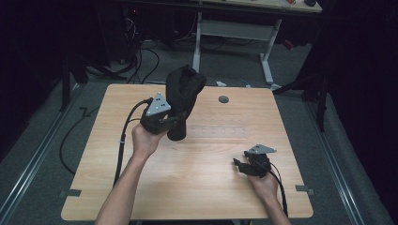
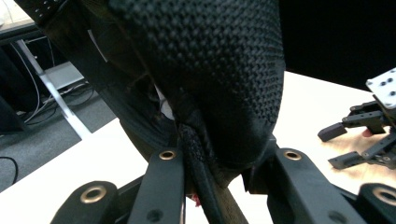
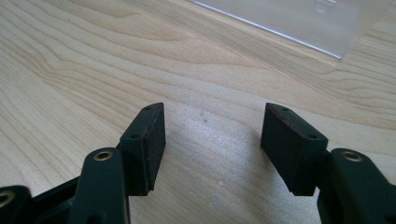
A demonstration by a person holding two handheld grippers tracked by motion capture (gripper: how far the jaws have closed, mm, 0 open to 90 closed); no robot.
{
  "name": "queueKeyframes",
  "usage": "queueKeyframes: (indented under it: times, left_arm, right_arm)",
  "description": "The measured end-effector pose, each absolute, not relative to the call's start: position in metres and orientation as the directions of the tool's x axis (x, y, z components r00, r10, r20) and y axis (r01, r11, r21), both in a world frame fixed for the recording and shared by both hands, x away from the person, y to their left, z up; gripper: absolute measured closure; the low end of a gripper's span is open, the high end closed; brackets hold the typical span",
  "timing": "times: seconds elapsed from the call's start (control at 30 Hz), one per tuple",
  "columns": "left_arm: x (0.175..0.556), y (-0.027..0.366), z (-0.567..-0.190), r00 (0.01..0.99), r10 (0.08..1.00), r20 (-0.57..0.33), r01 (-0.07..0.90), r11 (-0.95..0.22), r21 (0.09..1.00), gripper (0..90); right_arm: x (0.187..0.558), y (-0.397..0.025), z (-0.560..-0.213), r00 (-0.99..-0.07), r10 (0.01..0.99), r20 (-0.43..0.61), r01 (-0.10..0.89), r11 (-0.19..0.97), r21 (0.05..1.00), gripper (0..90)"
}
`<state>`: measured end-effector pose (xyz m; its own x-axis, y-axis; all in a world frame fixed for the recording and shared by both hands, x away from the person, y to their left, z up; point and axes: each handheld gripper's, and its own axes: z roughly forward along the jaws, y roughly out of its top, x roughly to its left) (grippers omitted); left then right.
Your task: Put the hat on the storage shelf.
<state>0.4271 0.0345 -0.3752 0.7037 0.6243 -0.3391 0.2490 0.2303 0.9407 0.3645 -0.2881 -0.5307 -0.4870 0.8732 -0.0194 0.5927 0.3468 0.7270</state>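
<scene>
Wooden table (image 1: 197,183) is carrying the job: left gripper (image 1: 170,123) is clamping the black shoe (image 1: 184,101) upright just beyond its jaws, freeing it for handling, while right gripper (image 1: 240,165) is resting spread apart, empty.

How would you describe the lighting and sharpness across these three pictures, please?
High view: the table is brightly lit, the surroundings nearly black. Left gripper view: the black shoe sits close, its mesh sharp, the background soft and the tabletop washed out. Right gripper view: even light, wood grain crisp, soft shadow under the right gripper.
</scene>
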Motion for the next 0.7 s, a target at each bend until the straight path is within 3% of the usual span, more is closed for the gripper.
queueKeyframes:
  times: [0.7]
  left_arm:
    - [0.459, 0.028, -0.397, 0.729, 0.63, -0.266, 0.177, 0.202, 0.963, 72.7]
  right_arm:
    - [0.365, -0.288, -0.531, -0.489, 0.872, -0.021, 0.591, 0.349, 0.727, 39.7]
